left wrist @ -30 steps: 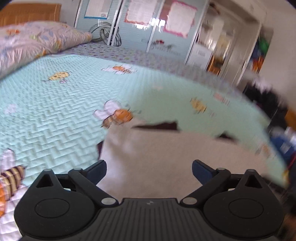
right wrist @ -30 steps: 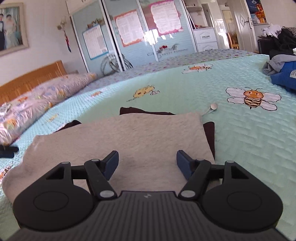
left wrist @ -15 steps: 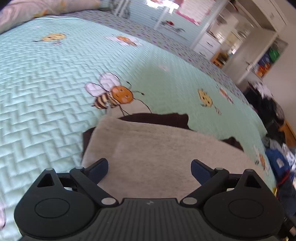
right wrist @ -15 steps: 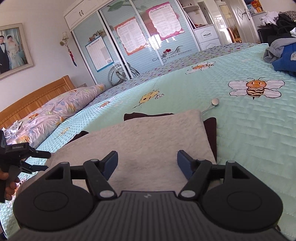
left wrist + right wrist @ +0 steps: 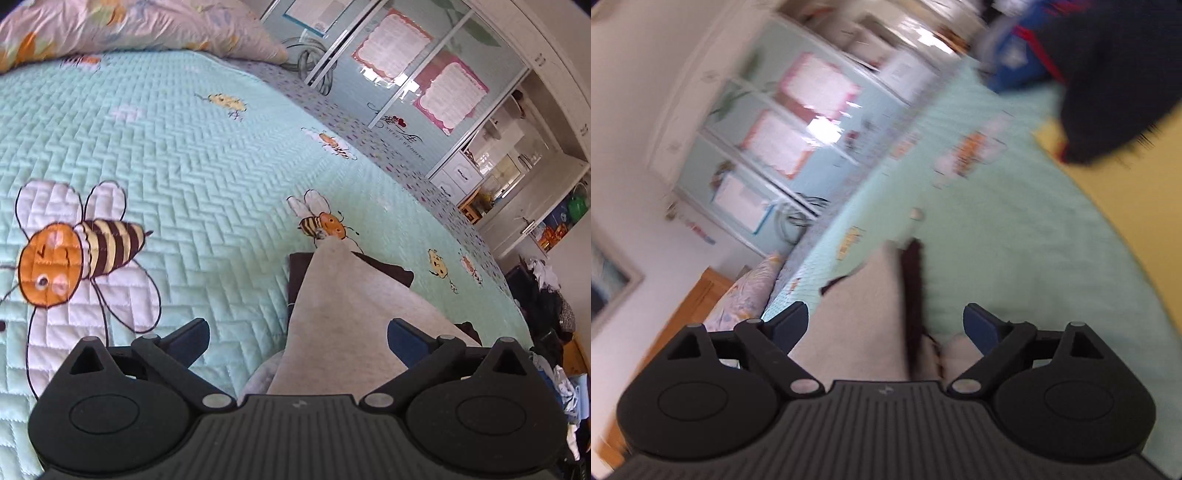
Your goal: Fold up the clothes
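- The garment (image 5: 354, 314), a grey-beige folded piece with a dark brown layer (image 5: 391, 271) showing at its far edges, lies on the quilt (image 5: 192, 177), a mint bedcover with bee patches.
- In the left wrist view the garment runs from 6 o'clock up to a point near a small bee (image 5: 325, 225) just right of centre.
- The left gripper (image 5: 295, 338) hangs over the garment's left edge with its jaws spread wide; the left finger is above bare quilt, the right above cloth, and nothing is pinched.
- A big bee (image 5: 74, 254) sits at 9 o'clock; a pillow (image 5: 140, 26) lies at 11 o'clock.
- The right wrist view is blurred and tilted.
- The right gripper (image 5: 886, 325) has jaws opening; the garment (image 5: 857, 325) lies below the gap, ungripped.
- A dark clothes pile (image 5: 1115, 74) shows at 1 o'clock.
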Demonstrator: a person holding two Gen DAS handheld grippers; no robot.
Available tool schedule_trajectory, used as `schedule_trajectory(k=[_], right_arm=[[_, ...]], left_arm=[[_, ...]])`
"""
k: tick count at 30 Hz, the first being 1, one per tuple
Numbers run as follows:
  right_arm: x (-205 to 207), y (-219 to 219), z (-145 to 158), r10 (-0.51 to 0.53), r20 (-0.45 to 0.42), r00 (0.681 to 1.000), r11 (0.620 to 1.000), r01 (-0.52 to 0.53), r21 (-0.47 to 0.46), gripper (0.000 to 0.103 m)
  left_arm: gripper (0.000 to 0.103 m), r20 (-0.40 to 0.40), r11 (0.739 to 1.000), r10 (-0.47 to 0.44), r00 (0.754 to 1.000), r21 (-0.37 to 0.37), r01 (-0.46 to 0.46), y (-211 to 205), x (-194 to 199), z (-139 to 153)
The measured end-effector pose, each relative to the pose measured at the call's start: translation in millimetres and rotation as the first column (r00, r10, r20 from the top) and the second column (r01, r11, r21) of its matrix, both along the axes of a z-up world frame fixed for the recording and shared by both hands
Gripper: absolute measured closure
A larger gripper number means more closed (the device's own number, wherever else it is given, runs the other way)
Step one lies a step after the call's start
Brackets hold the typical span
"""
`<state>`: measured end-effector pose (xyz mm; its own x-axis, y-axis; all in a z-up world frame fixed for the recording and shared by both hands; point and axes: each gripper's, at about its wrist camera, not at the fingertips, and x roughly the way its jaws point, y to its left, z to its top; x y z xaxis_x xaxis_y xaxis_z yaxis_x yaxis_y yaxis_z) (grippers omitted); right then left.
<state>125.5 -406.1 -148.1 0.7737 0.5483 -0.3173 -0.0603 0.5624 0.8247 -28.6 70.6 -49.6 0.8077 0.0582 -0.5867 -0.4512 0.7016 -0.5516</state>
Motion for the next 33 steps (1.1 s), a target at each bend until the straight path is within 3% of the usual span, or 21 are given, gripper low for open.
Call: schedule_trajectory(k=[2,6,9,11,15,21,26,28,30,33], right_arm=[[8.7,-8.6,-8.6,0.067,-0.072,0.995,0.994,-0.060,0.093,0.012],[32.4,2.1,-7.9,0.195,-0.174,0.965,0.981,-0.190,0.044,0.011],[48.2,17.2,-5.2,0.279,-0.195,0.940,0.960,-0.280,0.025,0.000],[58.3,26.8,-2.2,0.293,-0.213,0.932,0.954,-0.301,-0.007,0.000],[77.7,45.8,-1.8,0.312,-0.222,0.924,0.943,-0.330,-0.045,0.000],[102.7,59.7,-2.3,0.383,-0.201,0.902,0.916,-0.399,-0.041,0.000],[110.5,69.9,5.5,0.450,-0.182,0.875,0.882,-0.467,-0.065,0.000],[108.9,69.2,7.8,0.458,-0.173,0.872,0.877,-0.475,-0.072,0.000],[105.2,67.6,11.6,0.447,-0.157,0.881,0.881,-0.464,-0.098,0.000],[86.0,61.9,21.8,0.296,-0.106,0.949,0.928,-0.312,-0.201,0.001]], left_arm=[[0.001,-0.007,0.999,0.000,1.000,-0.034,0.000,-0.3,0.2,-5.3],[0.001,-0.014,0.997,-0.039,0.999,-0.062,0.038,-6.3,4.1,-13.1],[0.001,-0.021,0.996,-0.052,0.998,-0.068,0.050,-8.0,5.9,-16.0],[0.001,-0.023,0.996,-0.061,0.998,-0.071,0.059,-8.6,7.0,-16.2],[0.001,-0.011,0.994,-0.088,0.996,-0.060,0.087,-8.7,11.0,-13.4],[0.001,-0.024,0.996,-0.049,0.999,-0.080,0.047,2.3,9.8,-21.8],[0.001,0.038,0.993,-0.104,0.994,-0.044,0.106,-5.6,12.7,-7.1],[0.001,0.022,0.993,-0.114,0.993,0.003,0.114,-7.2,18.8,0.2],[0.001,-0.018,0.997,-0.069,0.997,0.026,0.070,-1.1,22.0,-0.9],[0.001,-0.051,0.998,-0.047,0.998,-0.050,0.045,13.9,19.1,-17.4]])
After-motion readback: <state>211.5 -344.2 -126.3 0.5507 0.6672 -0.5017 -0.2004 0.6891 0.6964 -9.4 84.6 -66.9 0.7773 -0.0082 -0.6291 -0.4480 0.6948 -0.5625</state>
